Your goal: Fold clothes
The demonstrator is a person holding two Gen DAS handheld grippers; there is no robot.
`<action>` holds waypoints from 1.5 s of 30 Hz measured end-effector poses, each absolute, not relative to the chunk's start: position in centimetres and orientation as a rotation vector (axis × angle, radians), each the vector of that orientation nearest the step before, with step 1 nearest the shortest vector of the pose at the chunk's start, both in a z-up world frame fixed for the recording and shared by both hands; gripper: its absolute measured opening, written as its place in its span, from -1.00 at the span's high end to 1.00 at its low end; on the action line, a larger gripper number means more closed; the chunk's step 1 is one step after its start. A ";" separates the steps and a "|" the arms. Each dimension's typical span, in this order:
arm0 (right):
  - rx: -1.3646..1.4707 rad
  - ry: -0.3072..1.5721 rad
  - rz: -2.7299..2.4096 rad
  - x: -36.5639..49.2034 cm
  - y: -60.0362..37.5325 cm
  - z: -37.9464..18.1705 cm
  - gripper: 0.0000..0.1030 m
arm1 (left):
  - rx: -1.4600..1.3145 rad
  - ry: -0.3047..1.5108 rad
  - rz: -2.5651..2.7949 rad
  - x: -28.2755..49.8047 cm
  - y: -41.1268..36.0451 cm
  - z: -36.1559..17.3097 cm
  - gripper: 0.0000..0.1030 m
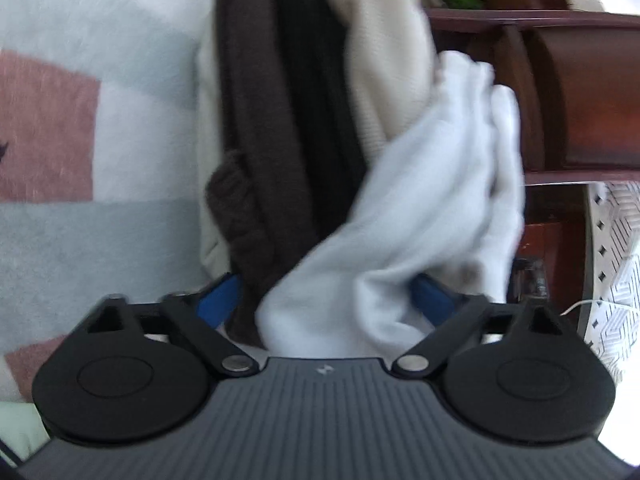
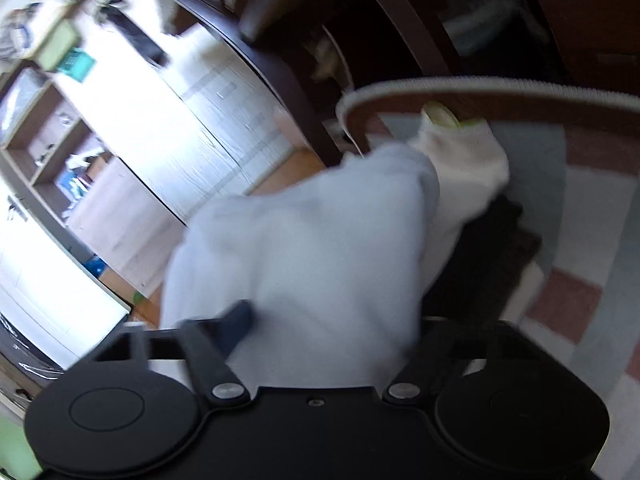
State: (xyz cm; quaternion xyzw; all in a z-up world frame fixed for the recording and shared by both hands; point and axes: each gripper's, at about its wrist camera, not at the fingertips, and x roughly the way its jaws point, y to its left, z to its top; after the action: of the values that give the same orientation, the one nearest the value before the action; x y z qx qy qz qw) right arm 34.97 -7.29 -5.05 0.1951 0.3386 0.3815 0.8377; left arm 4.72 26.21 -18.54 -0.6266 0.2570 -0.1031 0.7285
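left hand-held gripper (image 1: 320,300) | we hold the pale blue garment (image 1: 420,200) bunched between partly open jaws, cannot tell if clamped | right hand-held gripper (image 2: 320,320) likewise | step: we lay it on the folded pile (image 1: 288,120) on the rug (image 1: 60,100) | next: we release and flatten it.

The pale blue garment (image 1: 420,216) covers both fingertips of the left gripper (image 1: 324,300) and blurs at its far end. In the right wrist view it hides the right gripper's (image 2: 332,320) right finger (whether either grips, unclear).
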 end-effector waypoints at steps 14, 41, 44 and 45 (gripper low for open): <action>0.104 0.254 1.020 21.6 -1.7 6.9 0.42 | -0.986 0.485 -0.145 4.6 28.7 -7.4 0.77; -0.015 0.420 0.787 24.5 -2.3 -0.9 -0.57 | -0.518 0.540 -0.039 20.5 34.8 -3.0 -0.54; -0.315 0.337 0.749 23.1 1.6 -1.0 -0.42 | -0.407 0.558 -0.082 22.1 34.0 -3.4 -0.68; -0.403 0.312 0.732 22.9 2.9 -1.2 -0.18 | -0.365 0.572 -0.092 22.8 33.7 -3.5 -0.44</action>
State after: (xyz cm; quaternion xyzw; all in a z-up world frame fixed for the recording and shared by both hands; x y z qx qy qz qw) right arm 22.92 2.85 -1.19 -0.1947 0.1511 0.3540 0.9022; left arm 22.82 33.67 -3.51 -0.1791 0.2806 -0.0449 0.9419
